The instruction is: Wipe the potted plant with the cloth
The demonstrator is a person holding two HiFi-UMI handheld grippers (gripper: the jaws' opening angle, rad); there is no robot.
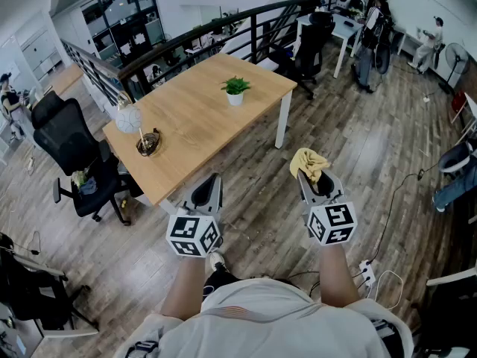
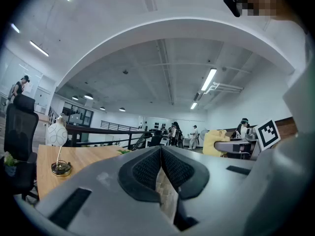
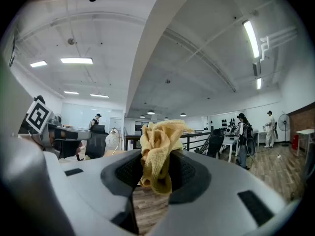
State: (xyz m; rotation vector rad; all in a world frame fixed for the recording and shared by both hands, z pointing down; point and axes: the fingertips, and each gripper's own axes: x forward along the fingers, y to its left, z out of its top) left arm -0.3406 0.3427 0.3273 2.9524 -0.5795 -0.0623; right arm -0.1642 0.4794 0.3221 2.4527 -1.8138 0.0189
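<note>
Your right gripper (image 3: 157, 171): jaws clamped on one bunched yellow cloth (image 3: 160, 144), which rises above them; wooden floor (image 3: 150, 208) below.

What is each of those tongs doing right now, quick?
Left tongs: closed, nothing between them.
Right tongs: closed on the yellow cloth.

No words, numbers, brands or signs are legible in any view.
</note>
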